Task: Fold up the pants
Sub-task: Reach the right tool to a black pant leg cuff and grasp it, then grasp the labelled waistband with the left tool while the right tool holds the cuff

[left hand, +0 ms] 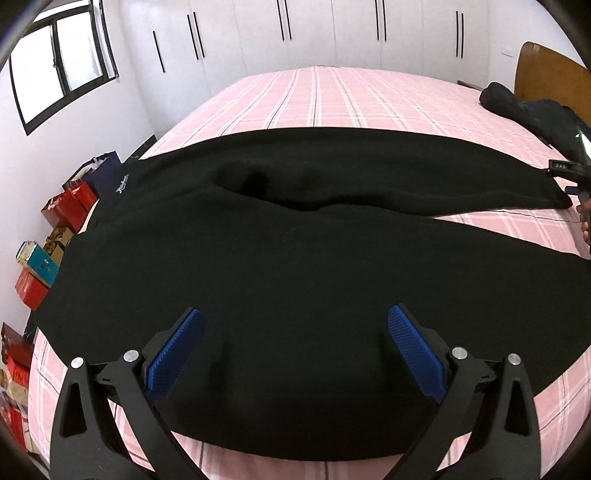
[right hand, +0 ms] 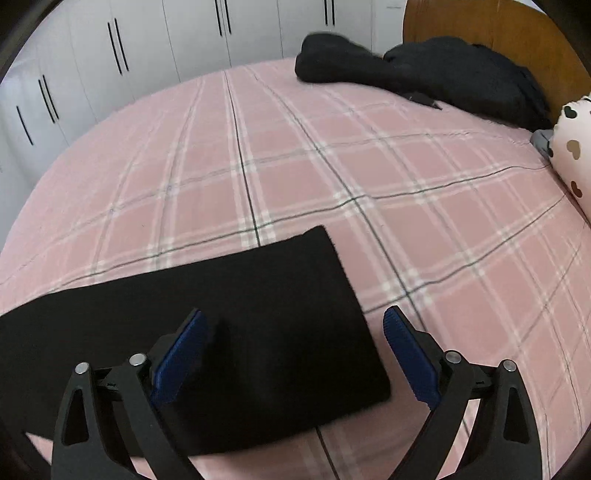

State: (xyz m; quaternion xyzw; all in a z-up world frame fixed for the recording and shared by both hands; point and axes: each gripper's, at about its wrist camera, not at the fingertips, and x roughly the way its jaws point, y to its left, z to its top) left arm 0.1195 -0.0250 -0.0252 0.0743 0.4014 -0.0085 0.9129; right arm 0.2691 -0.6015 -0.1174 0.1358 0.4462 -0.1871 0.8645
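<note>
Black pants (left hand: 295, 236) lie spread across the pink plaid bed (left hand: 332, 96), both legs reaching to the right, the waist end at the left edge. My left gripper (left hand: 295, 321) hovers open above the near part of the pants, nothing between its blue pads (left hand: 173, 354). In the right wrist view a leg end of the pants (right hand: 236, 317) lies flat on the bed (right hand: 443, 221). My right gripper (right hand: 295, 325) is open over that leg end, its right pad (right hand: 406, 358) beside the hem over bare sheet. The right gripper also shows at the far right in the left wrist view (left hand: 570, 168).
A pile of dark clothes (right hand: 424, 70) lies near the wooden headboard (right hand: 498, 33). A spotted white pillow (right hand: 576, 147) sits at the right edge. Red and coloured boxes (left hand: 55, 229) stack on the floor left of the bed. White wardrobes (left hand: 295, 33) line the far wall.
</note>
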